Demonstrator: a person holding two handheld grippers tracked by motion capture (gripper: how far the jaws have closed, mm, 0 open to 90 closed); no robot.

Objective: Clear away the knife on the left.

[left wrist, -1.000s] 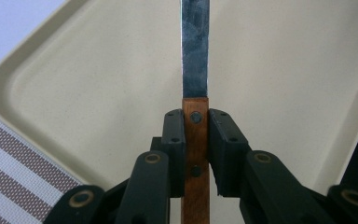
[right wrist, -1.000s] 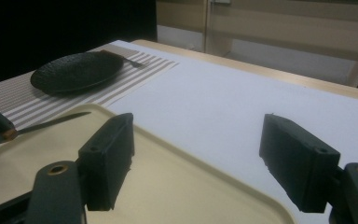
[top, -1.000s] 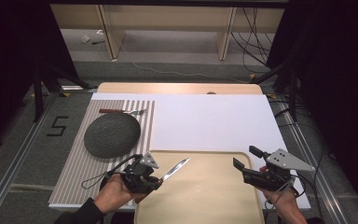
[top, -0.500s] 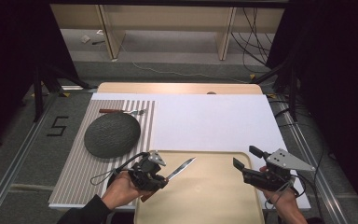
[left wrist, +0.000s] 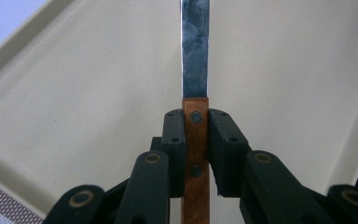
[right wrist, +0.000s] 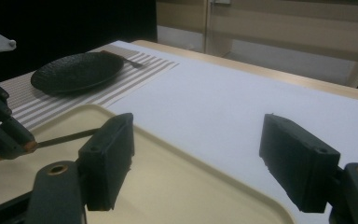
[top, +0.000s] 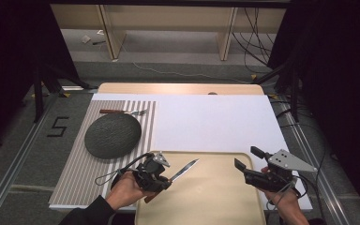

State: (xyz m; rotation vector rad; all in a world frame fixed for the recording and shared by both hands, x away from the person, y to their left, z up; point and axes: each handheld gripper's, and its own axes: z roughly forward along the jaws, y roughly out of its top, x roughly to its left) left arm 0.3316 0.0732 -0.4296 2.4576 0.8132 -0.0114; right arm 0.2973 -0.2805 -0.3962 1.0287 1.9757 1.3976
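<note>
1. Notably, my left gripper (top: pixel 161 174) clamped the knife (top: pixel 183 169) by its wooden handle, blade running up-right over the tray (top: pixel 215 206).
2. My right gripper (top: pixel 247 159) hovered with jaws wide apart, empty, across the tray.

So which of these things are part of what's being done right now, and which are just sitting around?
In use:
- knife, wooden handle clamped in the left gripper
- beige tray beneath its blade

Lying about:
- dark plate on the striped placemat
- fork beyond the plate
- right gripper, open, holding nothing
</note>
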